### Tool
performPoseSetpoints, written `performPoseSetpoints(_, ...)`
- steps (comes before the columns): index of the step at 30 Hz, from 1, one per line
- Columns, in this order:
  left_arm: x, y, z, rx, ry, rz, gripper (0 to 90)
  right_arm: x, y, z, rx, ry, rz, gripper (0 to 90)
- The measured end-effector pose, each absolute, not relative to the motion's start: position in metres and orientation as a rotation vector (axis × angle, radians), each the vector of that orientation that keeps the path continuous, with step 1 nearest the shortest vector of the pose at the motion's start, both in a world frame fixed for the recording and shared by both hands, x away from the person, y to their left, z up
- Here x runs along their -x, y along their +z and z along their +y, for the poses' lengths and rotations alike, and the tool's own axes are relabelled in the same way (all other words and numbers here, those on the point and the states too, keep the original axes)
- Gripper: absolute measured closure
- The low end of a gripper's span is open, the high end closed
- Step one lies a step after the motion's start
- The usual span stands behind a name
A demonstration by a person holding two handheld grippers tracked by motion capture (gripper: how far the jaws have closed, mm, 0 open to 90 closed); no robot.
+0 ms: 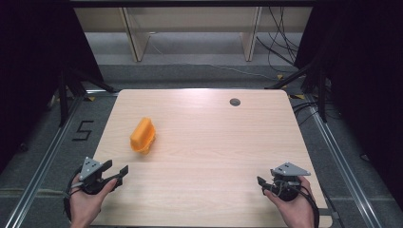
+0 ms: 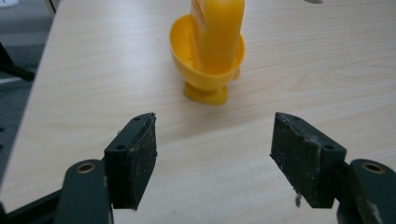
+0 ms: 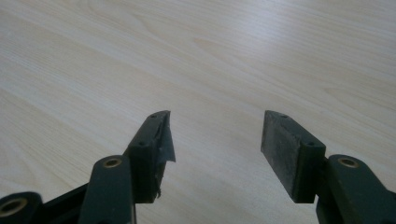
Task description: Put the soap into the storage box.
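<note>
At the near left corner of the pale wooden bench (image 1: 204, 156), the person's left hand (image 1: 83, 199) holds the left gripper (image 1: 118, 172), its grey three-cornered plate on top and its jaws pointing toward the middle of the bench. In the left gripper view those jaws stand released, well apart, with bare wood between the two black pads (image 2: 133, 161) and nothing gripped. Straight ahead of them, near but not touching, sits an orange-yellow plastic object (image 2: 210, 51): a small footed cup with a taller rounded piece standing up out of its bowl. From the high view the same orange object (image 1: 142, 135) lies on the left half of the bench, farther from the person than the left gripper and slightly to its right, clear of every edge.

Toward the far edge, right of centre, a small round dark grommet (image 1: 235, 101) is set into the bench top.

At the near right corner, the right hand (image 1: 297, 206) holds the right gripper (image 1: 261, 183), its jaws pointing leftward across the bench. In the right gripper view the jaws are likewise released and spread, with only wood grain between them; the facing on the left-hand pad (image 3: 159, 144) is peeling, a loose edge curling off it. Beyond the bench lie grey floor, cables and the legs of a light wooden frame.
</note>
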State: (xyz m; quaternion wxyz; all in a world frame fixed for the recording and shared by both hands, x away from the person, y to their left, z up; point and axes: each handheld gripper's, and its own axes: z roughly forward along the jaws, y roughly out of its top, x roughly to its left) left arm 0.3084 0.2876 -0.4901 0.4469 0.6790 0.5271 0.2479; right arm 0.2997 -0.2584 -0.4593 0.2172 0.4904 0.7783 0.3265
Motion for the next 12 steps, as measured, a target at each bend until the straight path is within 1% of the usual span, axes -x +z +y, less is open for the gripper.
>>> performPoseSetpoints(3,-0.3083,-0.4974,0.2847,-1.691,0.568,1.315,30.3,-0.3005,-0.4602,-0.259,-1.321,0.917,2.151,43.1)
performPoseSetpoints(5,-0.3114,-0.4987,0.2827,-1.686,0.56,1.308,30.1,-0.3003,-0.4596,-0.2581,-1.341,0.923,2.165,42.9)
performPoseSetpoints(6,-0.3125,-0.4986,0.2822,-1.69,0.56,1.313,29.9,-0.3021,-0.4594,-0.2608,-1.291,0.907,2.165,42.9)
performPoseSetpoints(9,-0.3148,-0.5008,0.2822,-1.699,0.545,1.305,29.9,-0.3016,-0.4593,-0.2586,-1.331,0.939,2.153,42.6)
performPoseSetpoints(11,-0.3145,-0.5014,0.2819,-1.704,0.531,1.31,29.9,-0.3027,-0.4588,-0.262,-1.285,0.932,2.167,42.5)
performPoseSetpoints(12,-0.3147,-0.5022,0.2814,-1.708,0.521,1.302,29.8,-0.3025,-0.4595,-0.2603,-1.32,0.952,2.16,42.6)
